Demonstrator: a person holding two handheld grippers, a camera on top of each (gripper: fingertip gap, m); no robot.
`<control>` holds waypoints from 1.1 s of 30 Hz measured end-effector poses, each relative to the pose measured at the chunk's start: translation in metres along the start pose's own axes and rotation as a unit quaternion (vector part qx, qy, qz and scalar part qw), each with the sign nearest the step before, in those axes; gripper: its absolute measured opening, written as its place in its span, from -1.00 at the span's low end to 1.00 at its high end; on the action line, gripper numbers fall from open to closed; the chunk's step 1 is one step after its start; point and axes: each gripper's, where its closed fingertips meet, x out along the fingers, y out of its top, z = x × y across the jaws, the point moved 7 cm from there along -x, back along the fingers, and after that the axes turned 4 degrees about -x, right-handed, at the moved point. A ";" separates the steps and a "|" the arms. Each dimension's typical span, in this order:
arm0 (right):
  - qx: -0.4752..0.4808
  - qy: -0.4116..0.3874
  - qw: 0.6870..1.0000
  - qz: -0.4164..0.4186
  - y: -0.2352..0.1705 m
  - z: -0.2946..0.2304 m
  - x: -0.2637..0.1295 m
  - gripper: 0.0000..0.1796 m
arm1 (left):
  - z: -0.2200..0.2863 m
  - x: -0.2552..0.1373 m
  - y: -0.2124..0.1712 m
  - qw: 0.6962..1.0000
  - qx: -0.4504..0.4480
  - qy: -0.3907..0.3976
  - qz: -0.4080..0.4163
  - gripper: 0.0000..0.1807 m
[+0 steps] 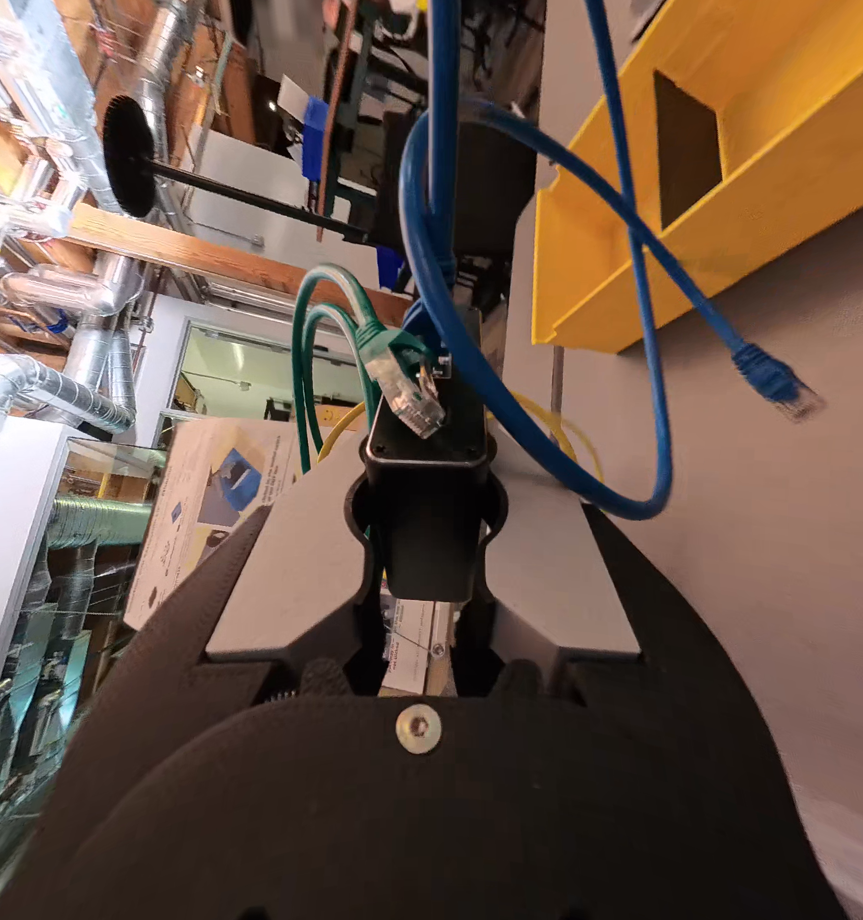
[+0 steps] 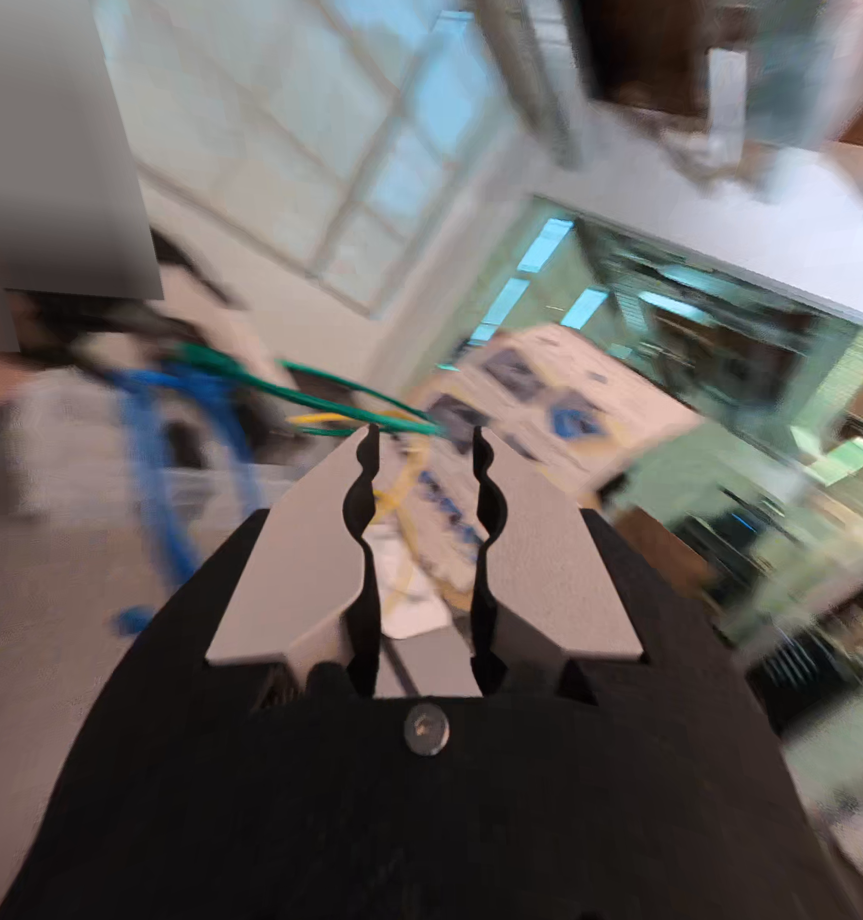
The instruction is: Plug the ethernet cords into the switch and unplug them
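Note:
In the left wrist view my left gripper [image 1: 427,498] is shut on the black switch [image 1: 427,503] and holds it on end. A green cord's clear plug [image 1: 412,398] hangs loose against the switch's upper end, pointing towards the camera. Blue cords [image 1: 499,398] loop around the switch; one blue plug [image 1: 773,388] dangles free at the right. A yellow cord [image 1: 569,438] lies behind. The right wrist view is blurred. My right gripper [image 2: 423,433] is open and empty, with green cord loops [image 2: 350,398] just beyond its tips and blue cords [image 2: 146,448] to the left.
A yellow bin [image 1: 718,199] stands on the grey table [image 1: 768,597] at the upper right of the left wrist view. A printed cardboard box [image 1: 210,508] is at the left, and also shows in the right wrist view [image 2: 544,423]. A person [image 2: 46,398] is at the left. Across from one pair of fingers to the other is roughly 15 cm.

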 end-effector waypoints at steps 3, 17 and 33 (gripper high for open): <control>-0.125 0.115 0.985 -0.037 0.009 -0.050 0.013 -0.50 | 0.013 0.014 0.003 0.999 0.024 -0.024 -0.012 -0.60; -0.145 0.244 0.957 -0.060 -0.006 -0.070 -0.008 -0.95 | 0.035 0.036 0.014 0.995 0.077 -0.050 -0.026 -0.60; 0.004 0.271 0.950 -0.158 -0.013 -0.083 0.020 -0.47 | 0.028 0.035 0.004 0.989 0.135 0.012 -0.060 -0.60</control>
